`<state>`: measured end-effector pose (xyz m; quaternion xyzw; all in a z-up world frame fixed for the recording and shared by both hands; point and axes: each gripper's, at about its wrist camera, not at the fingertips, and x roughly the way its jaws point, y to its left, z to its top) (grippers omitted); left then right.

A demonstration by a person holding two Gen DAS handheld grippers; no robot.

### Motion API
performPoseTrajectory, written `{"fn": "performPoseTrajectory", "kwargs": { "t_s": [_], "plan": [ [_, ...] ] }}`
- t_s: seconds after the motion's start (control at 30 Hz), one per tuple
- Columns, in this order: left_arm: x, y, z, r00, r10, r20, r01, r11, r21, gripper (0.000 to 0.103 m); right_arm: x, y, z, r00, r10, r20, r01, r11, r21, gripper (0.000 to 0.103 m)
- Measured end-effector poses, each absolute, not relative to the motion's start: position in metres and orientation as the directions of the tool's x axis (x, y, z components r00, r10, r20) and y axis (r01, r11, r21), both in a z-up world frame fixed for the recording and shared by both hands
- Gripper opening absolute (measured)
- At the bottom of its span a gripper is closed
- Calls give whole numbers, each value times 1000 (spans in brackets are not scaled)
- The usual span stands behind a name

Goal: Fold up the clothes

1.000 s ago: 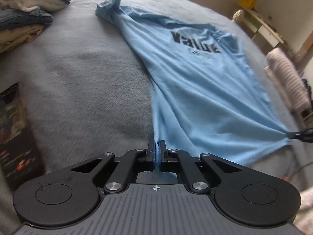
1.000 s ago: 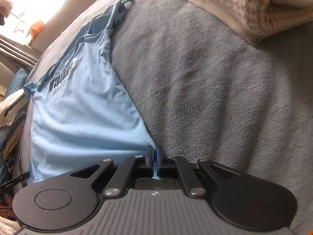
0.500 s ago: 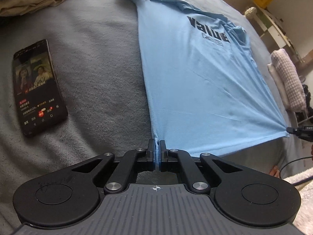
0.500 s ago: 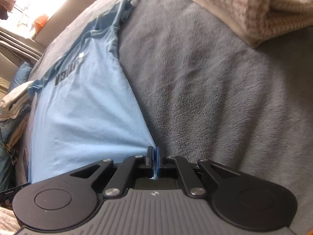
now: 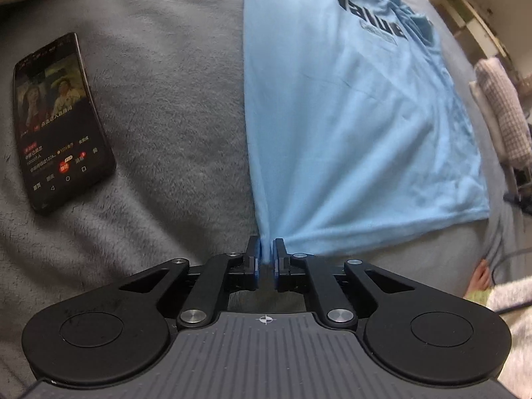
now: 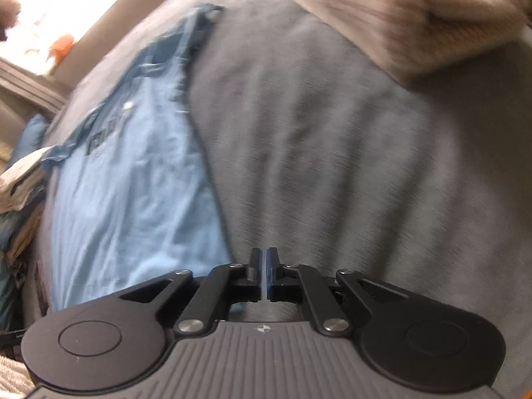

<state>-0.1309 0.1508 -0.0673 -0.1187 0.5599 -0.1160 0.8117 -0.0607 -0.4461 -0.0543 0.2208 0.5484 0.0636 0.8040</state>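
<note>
A light blue T-shirt [image 5: 349,126] with black lettering lies flat on the grey fleece bed cover [image 5: 166,66], its bottom hem nearest me. My left gripper [image 5: 265,254] sits at the hem's left corner. Its jaws stand slightly apart, with the bunched corner still between the blue pads. In the blurred right wrist view, my right gripper [image 6: 265,256] has its jaws together with only a thin slit, over bare cover. The T-shirt [image 6: 133,179] lies to its left, the near corner running under the left finger.
A phone [image 5: 60,123] with a lit screen lies on the cover left of the shirt. A folded checked cloth [image 6: 415,16] sits at the far right, and a stack of folded clothes [image 6: 20,179] at the far left. A person's hand and pale sleeve [image 5: 508,299] are at the bed's edge.
My left gripper's jaws have parted from a tight pinch on the hem corner. The right gripper has swung right, off the shirt's corner, which now lies slack. The hem rests on the bed.
</note>
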Motion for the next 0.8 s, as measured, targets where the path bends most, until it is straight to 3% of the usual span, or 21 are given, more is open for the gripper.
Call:
{"fn": "performPoseTrajectory", "kwargs": {
  "t_s": [0.13, 0.4, 0.43, 0.5, 0.53, 0.57, 0.8],
  "plan": [
    [-133, 150, -62, 369, -294, -881, 78, 955, -286, 21, -42, -425, -50, 400, 340, -851, 59, 917, 394, 47],
    [-126, 148, -51, 437, -262, -861, 103, 965, -242, 24, -33, -396, -72, 286, 324, -902, -34, 944, 328, 49],
    [-123, 146, -51, 446, -262, -856, 110, 965, -238, 25, -37, -393, -74, 286, 316, -905, -52, 948, 314, 48],
    [-115, 135, -54, 460, -257, -850, 125, 966, -224, 25, -44, -386, -75, 292, 291, -911, -79, 957, 280, 33],
    [-112, 130, -57, 460, -258, -849, 133, 966, -222, 26, -48, -383, -76, 296, 279, -914, -92, 960, 263, 13],
    [-108, 127, -62, 444, -259, -858, 135, 966, -222, 26, -50, -381, -75, 299, 270, -915, -99, 963, 251, 3],
    [-104, 112, -83, 348, -265, -899, 146, 963, -227, 26, -70, -383, -47, 336, 183, -924, -120, 981, 151, 1]
  ]
}}
